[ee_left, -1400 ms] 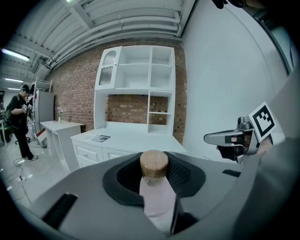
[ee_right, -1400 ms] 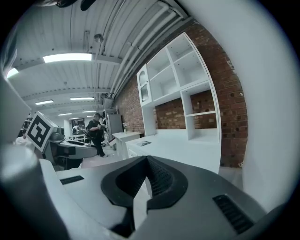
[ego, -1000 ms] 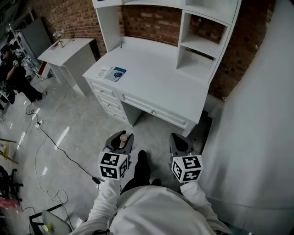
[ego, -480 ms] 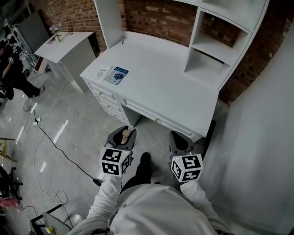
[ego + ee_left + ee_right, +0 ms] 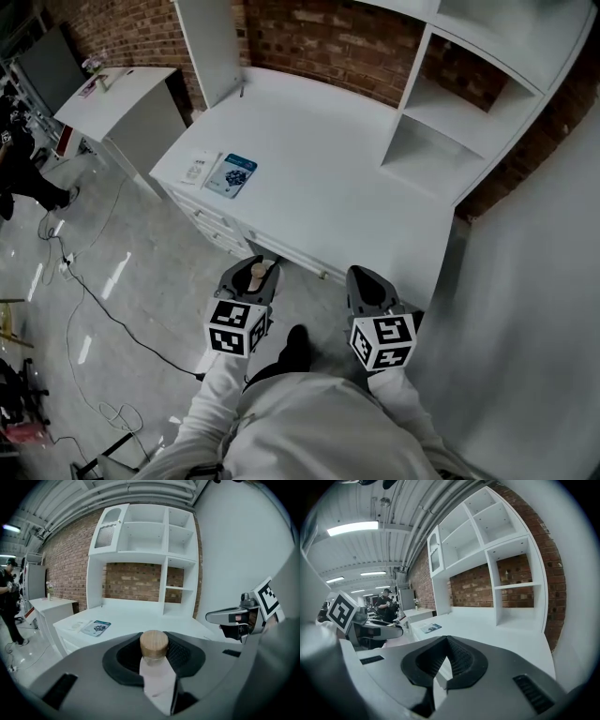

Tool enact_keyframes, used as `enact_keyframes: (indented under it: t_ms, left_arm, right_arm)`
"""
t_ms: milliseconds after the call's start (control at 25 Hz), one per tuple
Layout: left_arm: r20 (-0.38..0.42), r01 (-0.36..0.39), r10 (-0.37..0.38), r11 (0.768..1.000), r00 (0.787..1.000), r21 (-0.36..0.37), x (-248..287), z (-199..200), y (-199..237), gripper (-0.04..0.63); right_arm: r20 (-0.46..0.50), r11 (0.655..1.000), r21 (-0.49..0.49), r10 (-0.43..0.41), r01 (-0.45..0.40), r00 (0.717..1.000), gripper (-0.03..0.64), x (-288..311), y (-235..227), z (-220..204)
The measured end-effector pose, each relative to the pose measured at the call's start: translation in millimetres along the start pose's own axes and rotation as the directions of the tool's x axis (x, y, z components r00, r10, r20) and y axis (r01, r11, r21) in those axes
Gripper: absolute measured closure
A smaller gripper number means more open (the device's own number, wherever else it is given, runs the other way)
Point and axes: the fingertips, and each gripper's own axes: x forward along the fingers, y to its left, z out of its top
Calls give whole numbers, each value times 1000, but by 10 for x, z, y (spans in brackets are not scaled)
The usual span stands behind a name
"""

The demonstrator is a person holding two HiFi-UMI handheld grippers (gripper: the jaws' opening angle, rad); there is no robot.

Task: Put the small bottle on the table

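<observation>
A small pale-pink bottle (image 5: 157, 679) with a round wooden cap stands upright between the jaws of my left gripper (image 5: 153, 654), which is shut on it. In the head view the bottle (image 5: 254, 275) and left gripper (image 5: 251, 277) hover at the front edge of the white desk (image 5: 319, 178), above the floor. My right gripper (image 5: 368, 284) is level with it to the right, also at the desk's front edge. Its jaws (image 5: 447, 641) meet at the tips with nothing between them.
A blue booklet (image 5: 232, 174) and a white leaflet (image 5: 195, 170) lie on the desk's left part. A white hutch with open shelves (image 5: 441, 141) rises at the back right before a brick wall. A smaller white table (image 5: 112, 94), a person (image 5: 19, 159) and floor cables (image 5: 94, 300) are at the left.
The desk has drawn nearer: both grippers went from over the floor up to its front edge. The bottle stays held in the left gripper throughout.
</observation>
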Motion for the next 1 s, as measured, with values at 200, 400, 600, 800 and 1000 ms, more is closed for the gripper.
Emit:
enact_keyframes:
  t_ms: [200, 400, 600, 800, 1000]
  left_arm:
    - [-1, 29, -29, 999, 1000, 18, 308, 146, 219, 457]
    - [-4, 56, -56, 998, 998, 28, 551, 240, 381, 457]
    - [-1, 71, -71, 997, 998, 17, 694, 271, 556, 457]
    - [-2, 83, -83, 996, 997, 25, 833, 336, 626, 457]
    - [-5, 89, -89, 995, 996, 36, 955, 379, 667, 457]
  right_arm:
    - [-1, 999, 15, -30, 30, 1000, 589, 325, -100, 110]
    - [-3, 999, 19, -48, 48, 999, 589, 618, -167, 217]
    - [-9, 998, 19, -57, 57, 998, 589, 855, -135, 251]
    - [-5, 998, 12, -68, 68, 998, 589, 963, -172, 320]
    - [-7, 997, 9, -78, 78, 997, 589, 1032, -257, 363]
